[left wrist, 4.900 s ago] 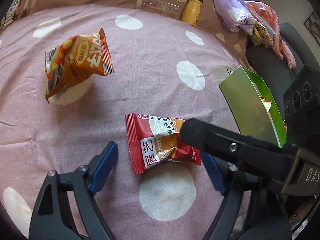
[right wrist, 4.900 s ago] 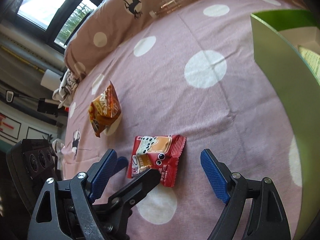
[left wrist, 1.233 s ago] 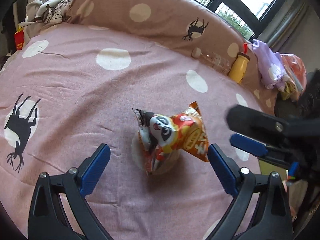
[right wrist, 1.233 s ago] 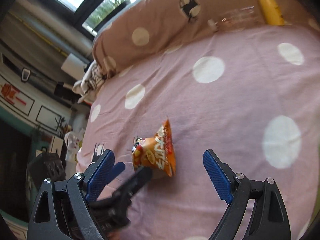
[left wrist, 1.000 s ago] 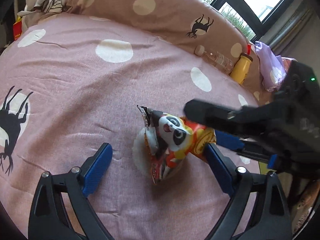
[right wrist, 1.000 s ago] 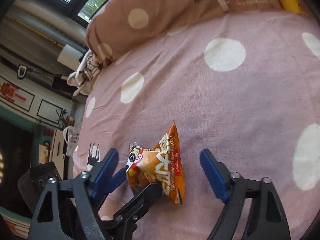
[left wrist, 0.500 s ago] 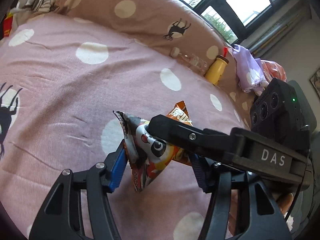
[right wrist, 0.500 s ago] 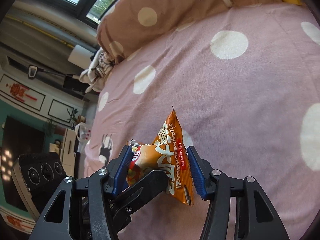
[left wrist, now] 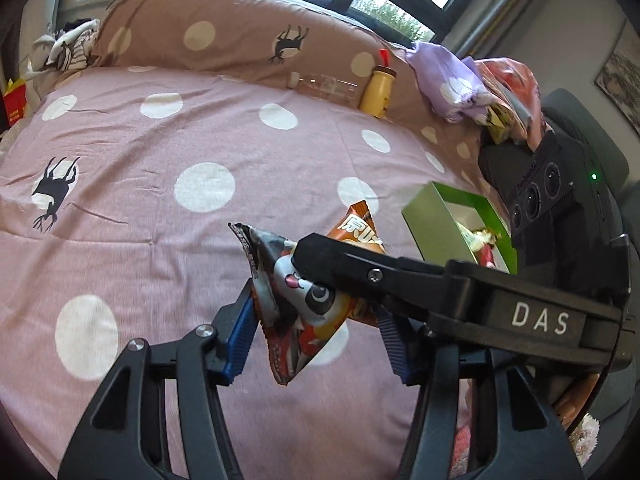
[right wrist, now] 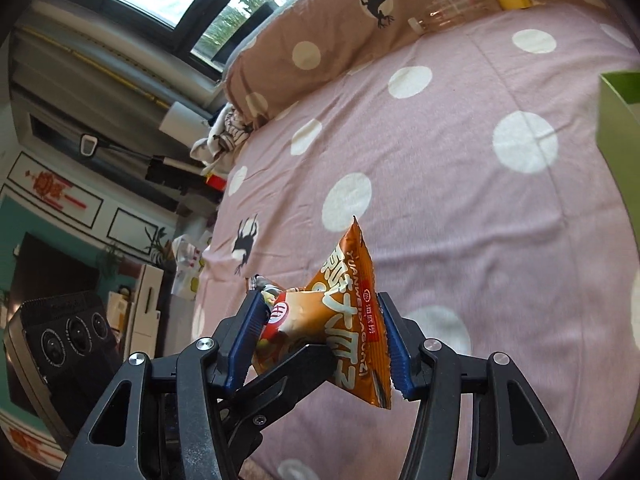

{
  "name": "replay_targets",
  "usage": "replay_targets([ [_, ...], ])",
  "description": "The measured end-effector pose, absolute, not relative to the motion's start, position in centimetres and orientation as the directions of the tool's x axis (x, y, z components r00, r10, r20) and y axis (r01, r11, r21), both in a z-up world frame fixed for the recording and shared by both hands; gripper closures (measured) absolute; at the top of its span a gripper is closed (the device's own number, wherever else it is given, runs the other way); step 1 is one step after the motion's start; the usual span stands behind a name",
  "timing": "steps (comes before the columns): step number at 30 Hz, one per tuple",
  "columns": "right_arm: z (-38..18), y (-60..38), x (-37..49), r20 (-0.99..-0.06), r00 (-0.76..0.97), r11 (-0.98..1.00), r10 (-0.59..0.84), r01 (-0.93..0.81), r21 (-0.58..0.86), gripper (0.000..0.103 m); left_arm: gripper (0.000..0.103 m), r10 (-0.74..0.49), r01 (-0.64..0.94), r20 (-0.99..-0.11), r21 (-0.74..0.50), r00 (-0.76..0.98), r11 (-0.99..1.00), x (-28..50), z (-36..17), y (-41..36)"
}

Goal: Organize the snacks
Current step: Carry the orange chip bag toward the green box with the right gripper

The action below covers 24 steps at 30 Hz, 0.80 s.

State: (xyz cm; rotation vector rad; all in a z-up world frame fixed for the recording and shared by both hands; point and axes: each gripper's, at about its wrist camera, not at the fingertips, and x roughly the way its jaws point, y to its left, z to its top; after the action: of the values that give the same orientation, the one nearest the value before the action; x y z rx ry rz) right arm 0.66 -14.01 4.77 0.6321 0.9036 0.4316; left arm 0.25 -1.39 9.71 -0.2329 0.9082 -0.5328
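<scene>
Left wrist view: both grippers, left [left wrist: 316,332] & right [right wrist: 320,344], clamped on orange pillow-shaped foil snack packet [left wrist: 308,304], lifted w/ shared grip, prob. for green cardboard box [left wrist: 436,220] just beyond.

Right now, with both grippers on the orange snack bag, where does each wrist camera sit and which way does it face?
Left wrist: behind the left gripper, looking down across the pink polka-dot bedspread toward the open green cardboard box; the right gripper's black finger crosses in front.
Right wrist: behind the right gripper, facing the bedspread and brown dotted pillow; the left gripper's finger shows low.
Shared: the orange crinkly panda snack bag, pinched by both grippers, clear of the bedspread.
</scene>
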Motion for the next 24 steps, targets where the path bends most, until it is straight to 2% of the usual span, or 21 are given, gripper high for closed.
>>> replay_targets([
  [24, 8.8, -14.5, -5.9, -0.541, 0.630, 0.761, 0.558, -0.127, 0.637, 0.045, 0.047, -0.513, 0.415, -0.664, -0.318, 0.544, 0.852, -6.3, 13.9, -2.8],
])
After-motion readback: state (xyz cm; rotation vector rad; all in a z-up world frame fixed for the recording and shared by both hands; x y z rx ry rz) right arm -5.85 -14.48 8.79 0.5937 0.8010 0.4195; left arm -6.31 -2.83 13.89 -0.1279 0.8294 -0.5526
